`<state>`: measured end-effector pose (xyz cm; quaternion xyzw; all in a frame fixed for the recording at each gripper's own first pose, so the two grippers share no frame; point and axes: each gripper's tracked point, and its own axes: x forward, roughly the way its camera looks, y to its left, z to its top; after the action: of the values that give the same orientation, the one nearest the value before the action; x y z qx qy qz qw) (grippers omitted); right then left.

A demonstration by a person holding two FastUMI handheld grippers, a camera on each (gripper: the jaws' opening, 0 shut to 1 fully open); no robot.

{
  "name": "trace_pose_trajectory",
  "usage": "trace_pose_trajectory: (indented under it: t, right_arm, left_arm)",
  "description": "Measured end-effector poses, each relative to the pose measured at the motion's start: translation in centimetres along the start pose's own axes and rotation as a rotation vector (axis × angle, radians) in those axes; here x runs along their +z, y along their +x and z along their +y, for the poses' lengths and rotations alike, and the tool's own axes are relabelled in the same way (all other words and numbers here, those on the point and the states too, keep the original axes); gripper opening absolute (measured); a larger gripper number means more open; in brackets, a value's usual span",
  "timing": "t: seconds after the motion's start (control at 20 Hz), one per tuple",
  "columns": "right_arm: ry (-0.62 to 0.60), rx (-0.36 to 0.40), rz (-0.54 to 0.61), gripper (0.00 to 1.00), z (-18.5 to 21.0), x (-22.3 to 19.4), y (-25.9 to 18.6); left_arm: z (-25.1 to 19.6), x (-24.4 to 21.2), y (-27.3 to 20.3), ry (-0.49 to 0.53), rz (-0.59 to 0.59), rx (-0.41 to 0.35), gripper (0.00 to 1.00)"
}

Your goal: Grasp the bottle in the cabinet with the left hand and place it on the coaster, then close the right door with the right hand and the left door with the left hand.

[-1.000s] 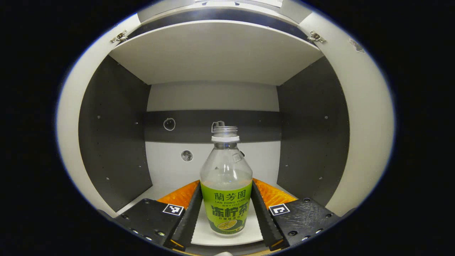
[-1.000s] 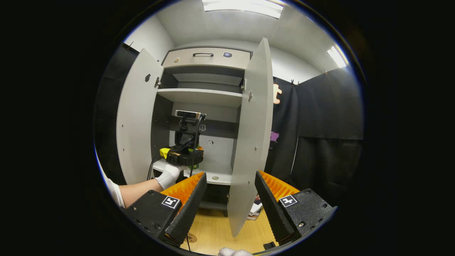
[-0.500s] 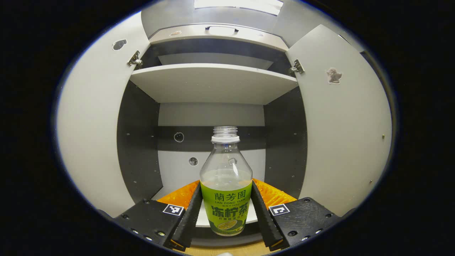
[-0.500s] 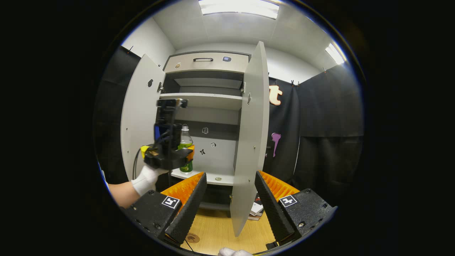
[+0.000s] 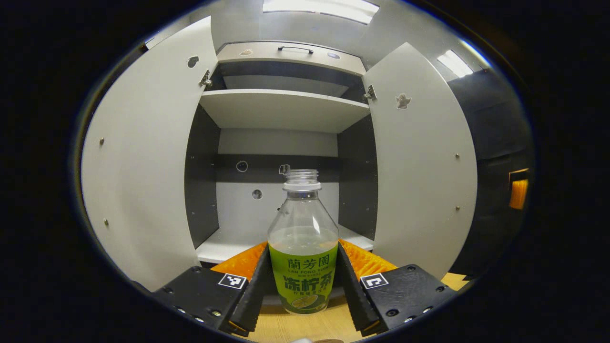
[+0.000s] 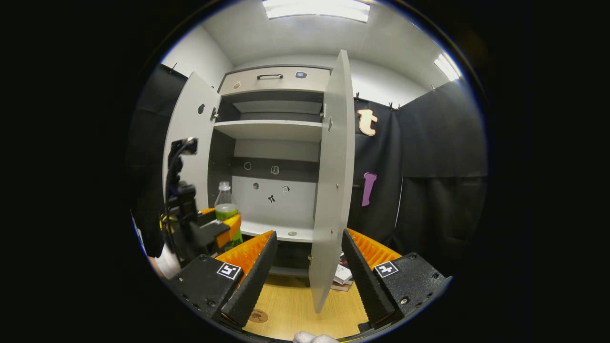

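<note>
Clear bottle (image 5: pixel 302 228) with green label, pale grey cabinet doors (image 5: pixel 138 166), dark grey cabinet interior (image 5: pixel 202 190)

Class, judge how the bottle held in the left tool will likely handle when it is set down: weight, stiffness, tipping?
The bottle looks thin clear plastic, so it may flex under the left tool. It is only partly full, so probably light. Tall, narrow and uncapped, it could tip or spill.

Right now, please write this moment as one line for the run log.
left hand-held gripper: shut on bottle, outside cabinet | right hand-held gripper: open, idle | both doors: open | coaster: bare
</note>
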<state>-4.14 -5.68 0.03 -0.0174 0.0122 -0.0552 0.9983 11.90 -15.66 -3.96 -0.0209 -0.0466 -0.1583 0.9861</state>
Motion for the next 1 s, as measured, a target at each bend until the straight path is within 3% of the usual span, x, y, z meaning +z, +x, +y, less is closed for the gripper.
trace_pose_trajectory:
  t: [0.4, 0.8, 1.0]
  right_arm:
    - [-0.046, 0.008, 0.036, 0.84, -0.4, -1.3, -0.1]
    - [-0.077, -0.007, 0.104, 0.84, -1.8, -3.2, 0.4]
    - [-0.110, -0.005, 0.138, 0.84, -2.0, -4.1, 0.8]
  left_arm:
    - [-1.1, -12.5, -3.9, 0.033, 0.099, -0.024, 0.72]
    - [-4.7, -23.7, -5.8, -0.040, 0.202, -0.081, 0.72]
    - [-5.8, -26.8, -6.3, -0.066, 0.207, -0.102, 0.72]
